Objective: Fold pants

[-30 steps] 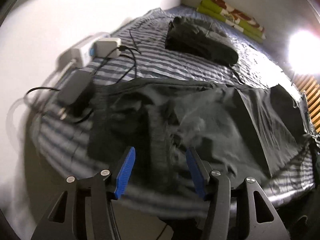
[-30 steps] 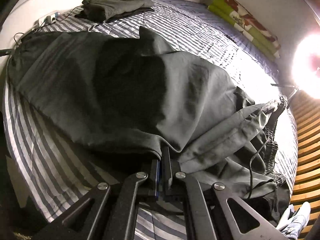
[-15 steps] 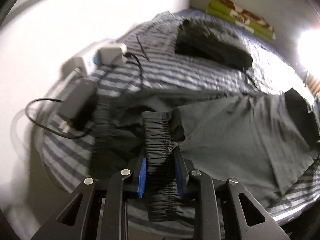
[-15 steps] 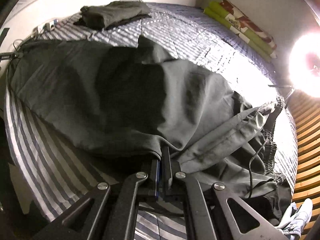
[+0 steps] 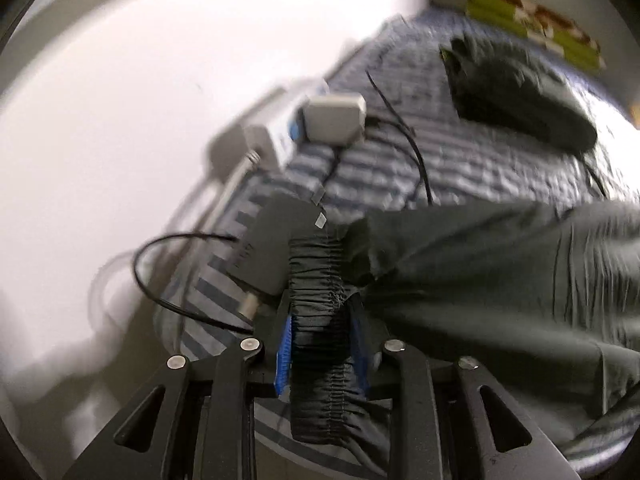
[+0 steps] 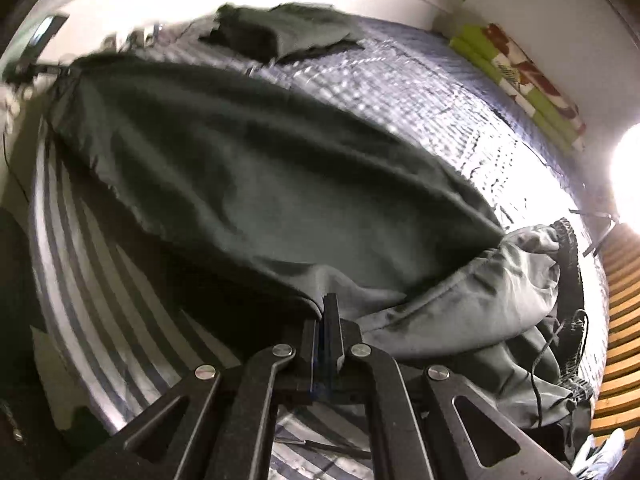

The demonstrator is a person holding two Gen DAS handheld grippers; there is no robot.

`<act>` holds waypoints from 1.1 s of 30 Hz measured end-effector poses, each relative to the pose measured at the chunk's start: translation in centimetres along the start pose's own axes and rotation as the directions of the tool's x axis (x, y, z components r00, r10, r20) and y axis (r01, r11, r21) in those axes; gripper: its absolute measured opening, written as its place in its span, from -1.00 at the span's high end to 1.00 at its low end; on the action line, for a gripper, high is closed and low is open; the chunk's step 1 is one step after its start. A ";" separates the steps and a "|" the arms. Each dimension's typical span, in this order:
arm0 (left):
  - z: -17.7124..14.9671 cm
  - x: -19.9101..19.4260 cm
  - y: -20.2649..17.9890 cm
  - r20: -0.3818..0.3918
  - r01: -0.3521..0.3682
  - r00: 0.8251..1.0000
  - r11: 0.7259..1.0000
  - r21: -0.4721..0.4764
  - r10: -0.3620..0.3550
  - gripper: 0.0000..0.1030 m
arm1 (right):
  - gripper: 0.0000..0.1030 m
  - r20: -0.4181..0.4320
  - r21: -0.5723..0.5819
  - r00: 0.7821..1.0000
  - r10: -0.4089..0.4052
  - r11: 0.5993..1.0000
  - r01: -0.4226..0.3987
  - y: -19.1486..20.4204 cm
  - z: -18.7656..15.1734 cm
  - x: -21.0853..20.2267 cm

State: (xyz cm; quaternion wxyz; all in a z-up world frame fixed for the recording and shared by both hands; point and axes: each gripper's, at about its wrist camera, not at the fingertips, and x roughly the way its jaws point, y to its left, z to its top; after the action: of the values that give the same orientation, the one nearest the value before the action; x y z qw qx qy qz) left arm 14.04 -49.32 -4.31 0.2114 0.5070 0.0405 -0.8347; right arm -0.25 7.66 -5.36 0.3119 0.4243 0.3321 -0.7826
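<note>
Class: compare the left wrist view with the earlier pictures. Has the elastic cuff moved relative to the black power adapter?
Yes. The elastic cuff, gripped in the left tool, now lies against the black power adapter, having shifted toward it.

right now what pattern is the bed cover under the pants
Blue-grey and white stripes on the bed cover, clearest in the right wrist view.

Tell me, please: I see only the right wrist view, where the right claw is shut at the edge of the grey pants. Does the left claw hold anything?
Observer: Yes. The left claw has the elastic cuff of the pants between its blue pads; its jaws are opening slightly.
Operator: Is anything lying near that cuff?
Observer: A black power adapter lies on the striped bed, directly left of the cuff.
Operator: Does it have a cable?
Observer: Yes, a black cable loops from it out past the edge of the bed.
</note>
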 end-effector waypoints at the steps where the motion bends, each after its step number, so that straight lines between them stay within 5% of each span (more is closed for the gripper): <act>1: -0.1 0.0 -0.1 -0.012 0.000 1.000 1.000 0.004 0.000 0.37 | 0.97 -0.003 -0.006 1.000 -0.008 1.000 0.008 0.1 -0.3 0.4; 3: -0.2 -0.5 0.0 -0.019 -0.009 1.000 1.000 -0.005 0.009 -0.11 | 0.94 -0.033 0.046 0.999 0.024 0.999 -0.022 -0.2 -0.8 1.2; 9: -0.2 -6.7 -2.5 0.101 0.021 0.995 1.000 0.006 -0.021 -0.13 | 0.71 0.013 0.117 0.986 0.169 0.979 -0.169 -2.7 -3.6 -1.2; 11: 0.1 -9.2 -5.6 0.139 0.073 0.987 0.995 0.067 -0.081 -0.13 | 0.67 0.072 0.205 0.972 0.223 0.951 -0.233 -5.9 -5.1 -3.6; 14: 0.9 -12.0 -12.7 0.144 0.189 0.965 0.962 0.195 -0.219 -0.13 | 0.52 0.141 0.357 0.969 0.202 0.903 -0.240 -11.8 -7.2 -5.6; 17: 1.5 -13.2 -21.4 0.109 0.298 0.930 0.895 0.332 -0.350 -0.13 | 0.44 0.157 0.559 0.982 0.105 0.810 -0.176 -19.3 -9.0 -6.5; 20: 2.0 -14.0 -30.2 0.037 0.415 0.880 0.805 0.424 -0.473 -0.13 | 0.44 0.053 0.699 0.998 -0.021 0.714 -0.021 -26.4 -10.6 -6.1; 24: 3.0 -15.2 -41.6 -0.028 0.501 0.818 0.688 0.524 -0.574 -0.24 | 0.37 -0.080 0.784 0.990 -0.118 0.606 0.136 -32.7 -13.9 -4.6; 28: 5.2 -14.9 -51.6 -0.118 0.618 0.742 0.604 0.504 -0.660 -0.42 | 0.14 -0.076 0.908 0.996 -0.041 0.410 0.087 -35.9 -20.0 -2.9; 33: 7.8 -12.3 -62.0 -0.204 0.677 0.710 0.575 0.459 -0.674 -0.49 | 0.13 0.039 0.936 0.997 0.059 0.347 -0.057 -36.0 -23.3 -1.6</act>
State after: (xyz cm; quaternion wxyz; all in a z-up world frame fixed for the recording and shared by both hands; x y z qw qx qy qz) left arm -11.98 8.58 1.02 -0.2622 0.4920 0.0124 -0.8301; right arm -16.61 47.34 -4.54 0.0413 0.5387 -0.1885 -0.8201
